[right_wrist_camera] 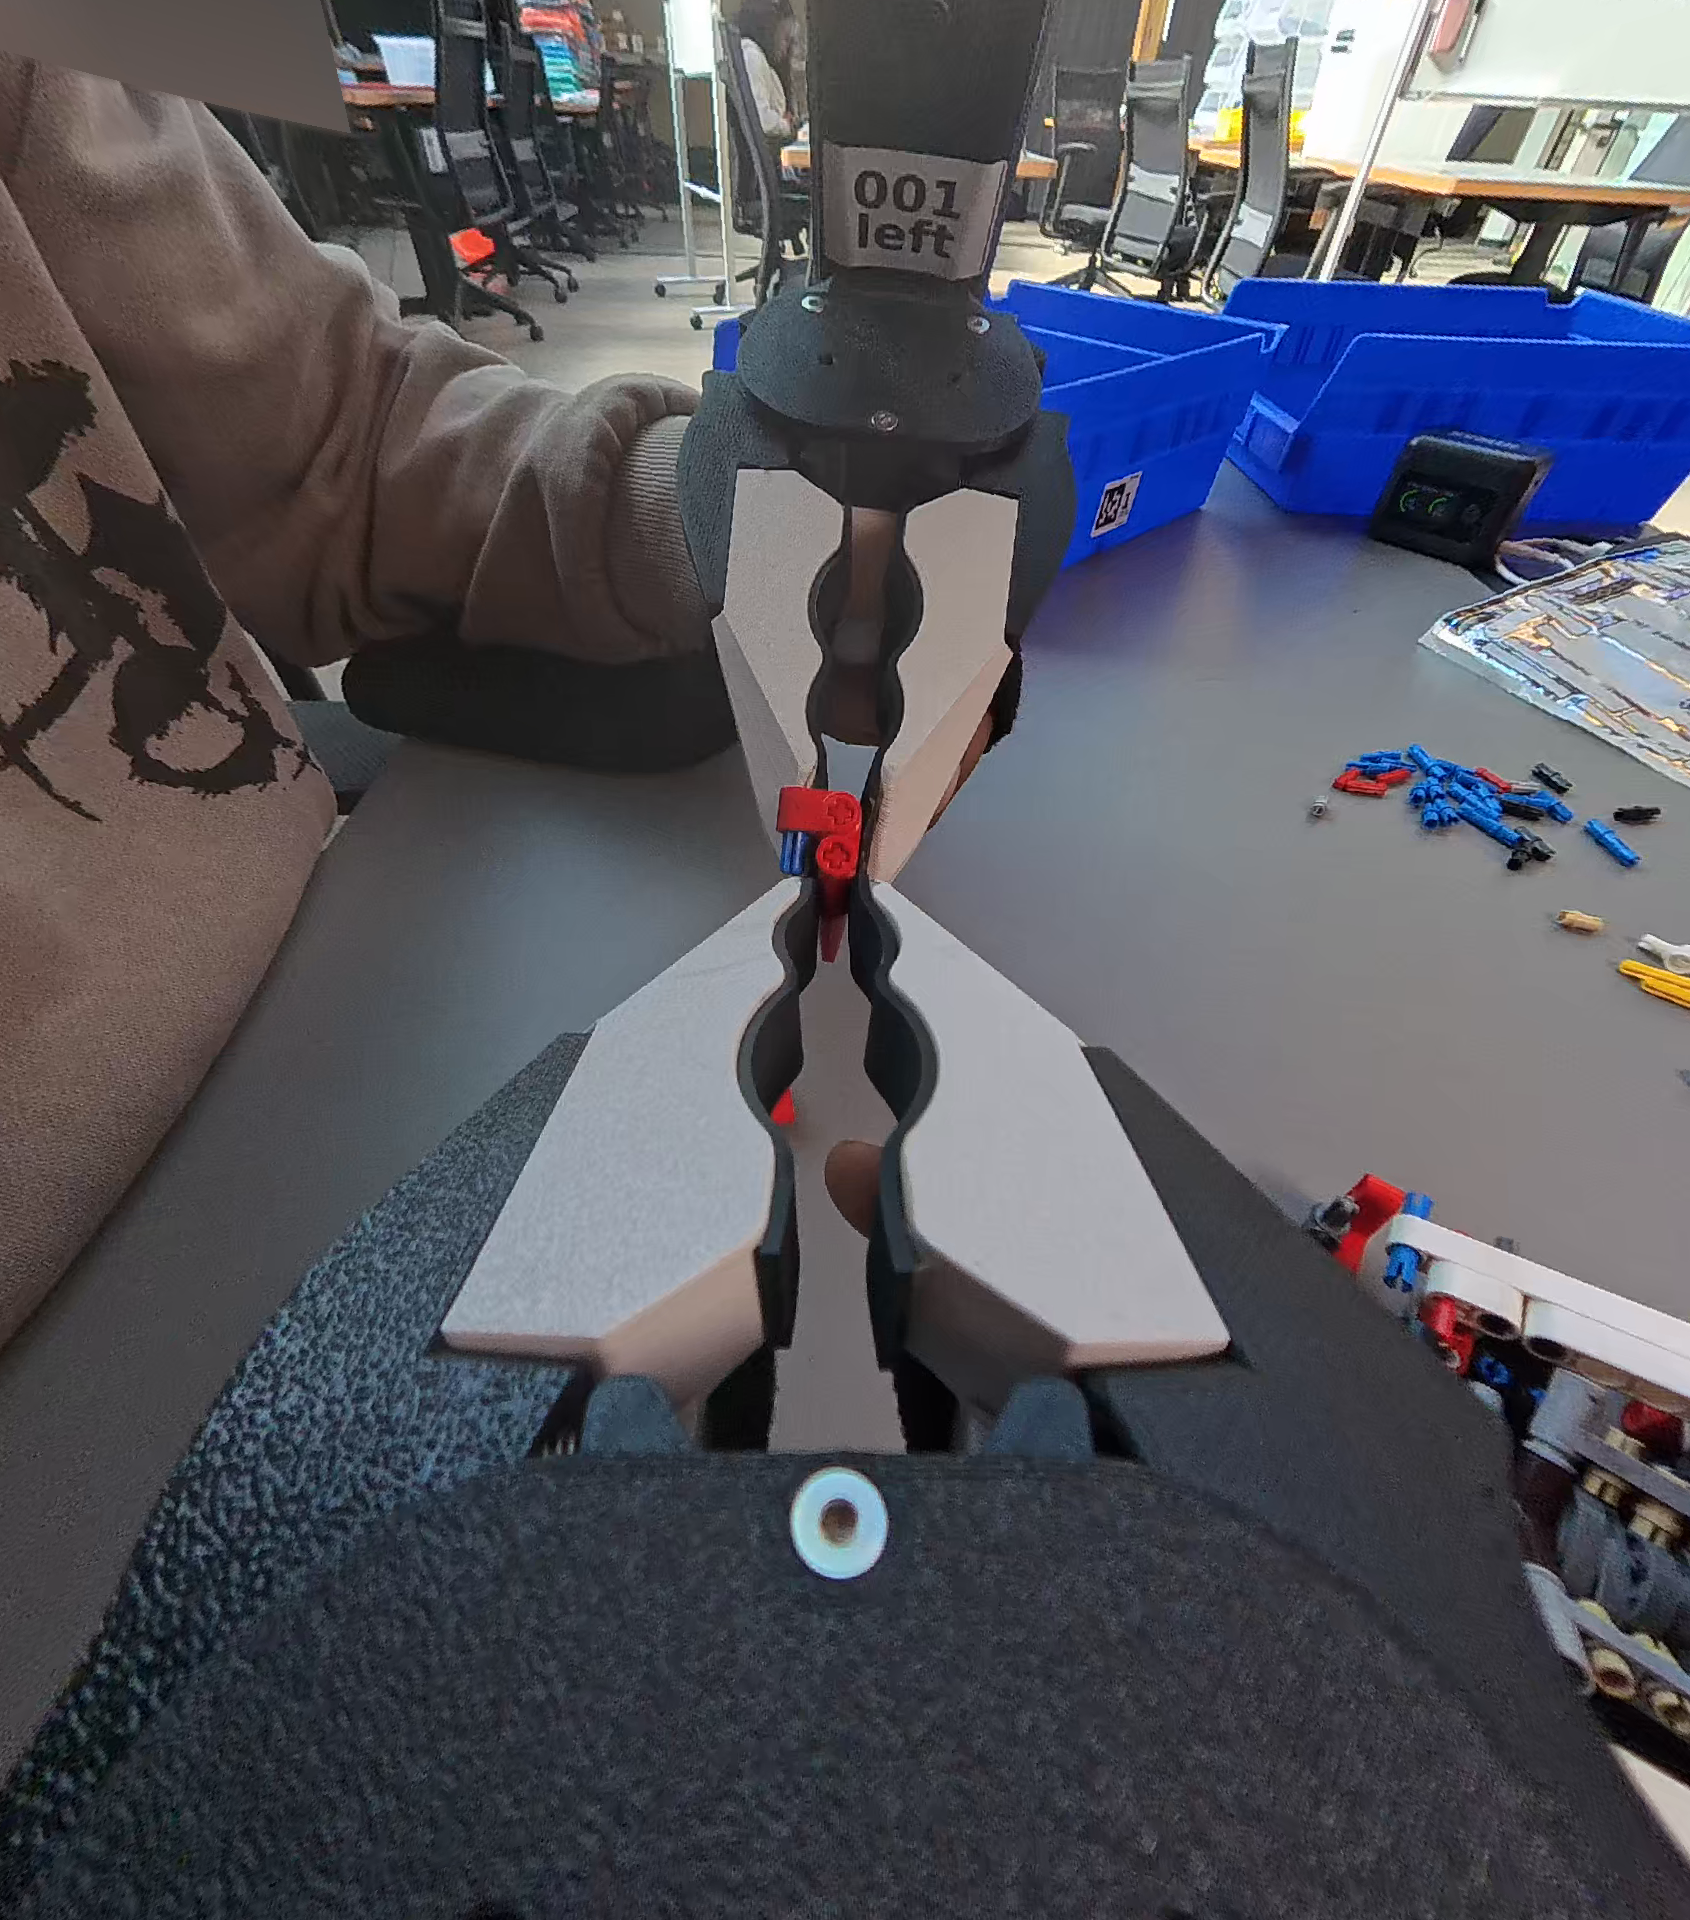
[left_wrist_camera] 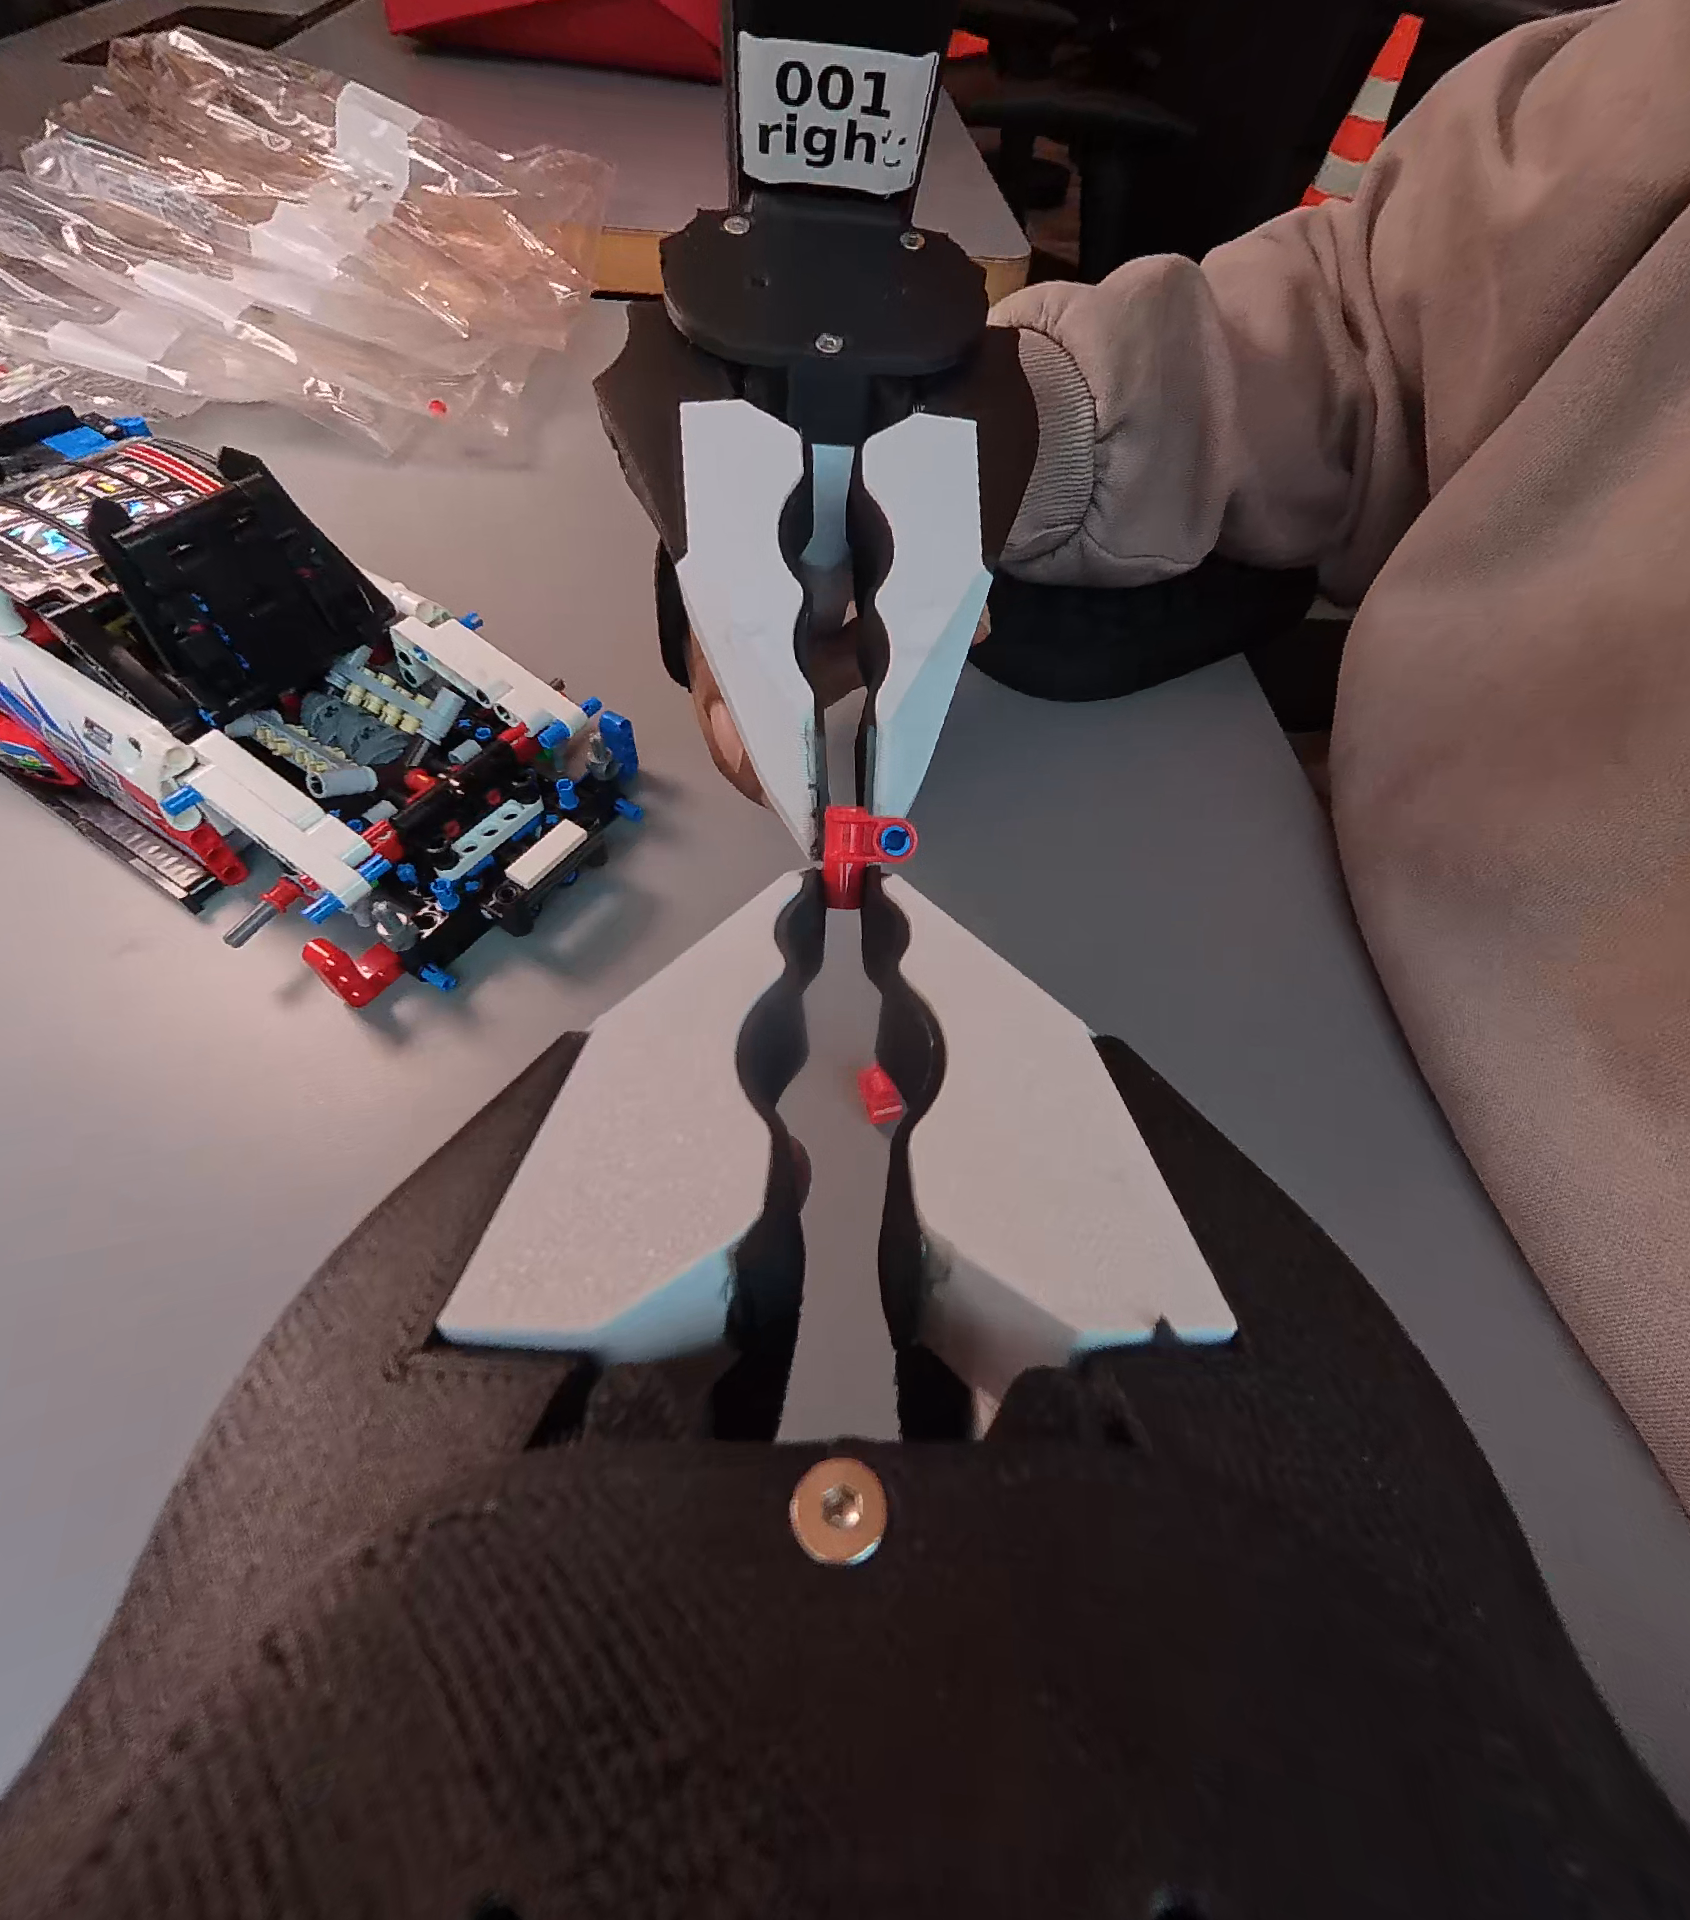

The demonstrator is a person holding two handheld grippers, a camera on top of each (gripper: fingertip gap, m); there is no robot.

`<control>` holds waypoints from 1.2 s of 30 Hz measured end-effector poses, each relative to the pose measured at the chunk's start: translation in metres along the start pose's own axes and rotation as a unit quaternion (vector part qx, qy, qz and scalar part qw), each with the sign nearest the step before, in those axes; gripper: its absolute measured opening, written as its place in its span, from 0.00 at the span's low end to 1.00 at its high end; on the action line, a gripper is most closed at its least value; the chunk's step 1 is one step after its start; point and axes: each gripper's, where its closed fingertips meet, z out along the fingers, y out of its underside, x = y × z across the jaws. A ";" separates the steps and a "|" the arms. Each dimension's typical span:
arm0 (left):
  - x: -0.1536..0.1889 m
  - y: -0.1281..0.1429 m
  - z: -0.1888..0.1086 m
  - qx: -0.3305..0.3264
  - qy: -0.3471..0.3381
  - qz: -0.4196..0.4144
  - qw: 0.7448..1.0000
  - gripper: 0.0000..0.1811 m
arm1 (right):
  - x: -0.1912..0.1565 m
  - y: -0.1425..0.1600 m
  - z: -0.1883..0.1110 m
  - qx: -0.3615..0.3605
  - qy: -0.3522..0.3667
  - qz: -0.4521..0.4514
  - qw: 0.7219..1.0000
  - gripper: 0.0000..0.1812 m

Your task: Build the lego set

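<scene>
Two grippers meet tip to tip above the desk's near edge. Left gripper (left_wrist_camera: 843, 883): jaws pressed together on a red connector (left_wrist_camera: 851, 857) carrying a blue pin (left_wrist_camera: 893, 837). Right gripper (right_wrist_camera: 828, 883): jaws pinching a second red piece (right_wrist_camera: 833, 873) butted against the first; which piece each tool grips beyond that is hard to separate.

One loose red part (left_wrist_camera: 879, 1096) on the desk below the tips.

One lego car (left_wrist_camera: 228, 707), toward the desk's left side in the left wrist view: body panels, seat and engine block fitted, rear frame open with bare pins. Judged well advanced, not finished; the piece in hand looks like a small sub-assembly for it.

Unused parts: scattered blue, black, red and yellow pieces (right_wrist_camera: 1475, 800), toward the far right of the desk.

Also: sticker sheet (right_wrist_camera: 1641, 665), empty clear bags (left_wrist_camera: 228, 239), blue bins (right_wrist_camera: 1443, 405) at the far edge.

Surface: grey desk (left_wrist_camera: 93, 1195). Room: office chairs and tables beyond.
</scene>
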 end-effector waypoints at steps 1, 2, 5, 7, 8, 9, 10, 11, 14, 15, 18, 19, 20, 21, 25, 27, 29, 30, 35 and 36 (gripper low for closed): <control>0.000 -0.001 -0.001 0.006 0.003 -0.001 1.000 0.03 | 0.000 -0.002 0.000 0.005 -0.003 0.001 1.000 0.01; 0.000 -0.003 -0.001 0.015 0.007 -0.008 1.000 0.03 | 0.001 -0.004 -0.001 0.011 -0.004 0.004 1.000 0.01; 0.000 -0.008 -0.001 0.035 0.018 -0.026 0.999 0.03 | 0.001 -0.008 -0.005 0.024 -0.010 0.010 1.000 0.01; 0.001 -0.012 -0.001 0.047 0.029 -0.036 0.998 0.03 | 0.001 -0.012 -0.007 0.035 -0.014 0.014 0.999 0.01; 0.001 -0.014 -0.002 0.053 0.033 -0.039 0.997 0.03 | 0.000 -0.014 -0.008 0.042 -0.016 0.019 0.999 0.01; 0.001 -0.015 -0.002 0.057 0.033 -0.040 0.997 0.03 | 0.001 -0.015 -0.009 0.046 -0.018 0.023 0.999 0.01; 0.001 -0.016 -0.002 0.060 0.034 -0.041 0.997 0.03 | 0.001 -0.016 -0.010 0.049 -0.022 0.027 0.998 0.01; 0.001 -0.018 -0.002 0.066 0.036 -0.045 0.996 0.03 | 0.001 -0.018 -0.010 0.053 -0.025 0.031 0.998 0.01; 0.001 -0.024 -0.004 0.089 0.046 -0.063 0.993 0.03 | 0.002 -0.024 -0.013 0.072 -0.028 0.040 0.996 0.01; 0.002 -0.026 -0.005 0.097 0.051 -0.069 0.992 0.03 | 0.002 -0.027 -0.014 0.080 -0.030 0.046 0.995 0.01; 0.001 -0.030 -0.005 0.114 0.054 -0.082 0.989 0.03 | 0.003 -0.031 -0.016 0.096 -0.032 0.057 0.993 0.01; 0.002 -0.031 -0.005 0.117 0.057 -0.087 0.988 0.03 | 0.003 -0.031 -0.017 0.101 -0.037 0.064 0.992 0.01; 0.002 -0.031 -0.005 0.118 0.059 -0.090 0.987 0.03 | 0.003 -0.032 -0.017 0.105 -0.040 0.071 0.991 0.01; 0.002 -0.032 -0.005 0.121 0.059 -0.091 0.987 0.03 | 0.003 -0.033 -0.018 0.110 -0.042 0.076 0.990 0.01; 0.000 -0.033 -0.004 0.131 0.063 -0.105 0.984 0.03 | 0.006 -0.034 -0.019 0.124 -0.044 0.094 0.987 0.01; -0.001 -0.033 -0.004 0.139 0.065 -0.113 0.982 0.03 | 0.008 -0.035 -0.019 0.132 -0.044 0.104 0.985 0.00; -0.004 -0.034 -0.005 0.145 0.063 -0.118 0.980 0.03 | 0.010 -0.036 -0.019 0.138 -0.037 0.107 0.984 0.00; -0.004 -0.033 -0.005 0.147 0.064 -0.121 0.980 0.03 | 0.011 -0.035 -0.019 0.141 -0.038 0.113 0.983 0.00; -0.007 -0.034 -0.005 0.154 0.064 -0.128 0.978 0.03 | 0.014 -0.036 -0.019 0.148 -0.040 0.127 0.980 0.00; -0.007 -0.034 -0.006 0.156 0.063 -0.128 0.978 0.03 | 0.015 -0.036 -0.019 0.151 -0.039 0.127 0.980 0.00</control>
